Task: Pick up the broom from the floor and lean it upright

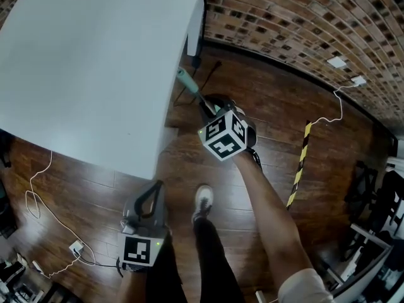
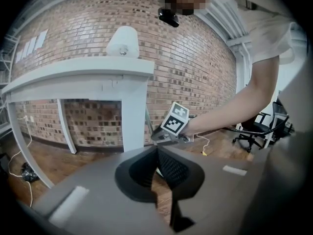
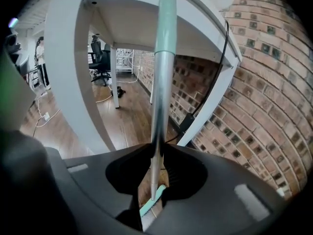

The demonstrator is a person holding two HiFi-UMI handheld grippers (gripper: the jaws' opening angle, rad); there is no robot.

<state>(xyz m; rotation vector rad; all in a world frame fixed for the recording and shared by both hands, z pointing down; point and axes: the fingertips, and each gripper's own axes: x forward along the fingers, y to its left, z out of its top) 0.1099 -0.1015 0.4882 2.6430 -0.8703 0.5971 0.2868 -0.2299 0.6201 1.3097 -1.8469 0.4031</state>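
The broom stands nearly upright beside the white table's corner, its mint-green grip at the top. In the right gripper view its silver shaft runs up between the jaws, and the mint broom head shows below on the floor. My right gripper is shut on the shaft. My left gripper hangs lower, near the person's legs and apart from the broom. Its jaws meet at the tips with nothing in them. The left gripper view also shows the right gripper's marker cube.
The white table fills the upper left, with its leg close to the broom. A brick wall runs behind. A yellow-black striped bar and white cables lie on the wood floor. Office chairs stand right.
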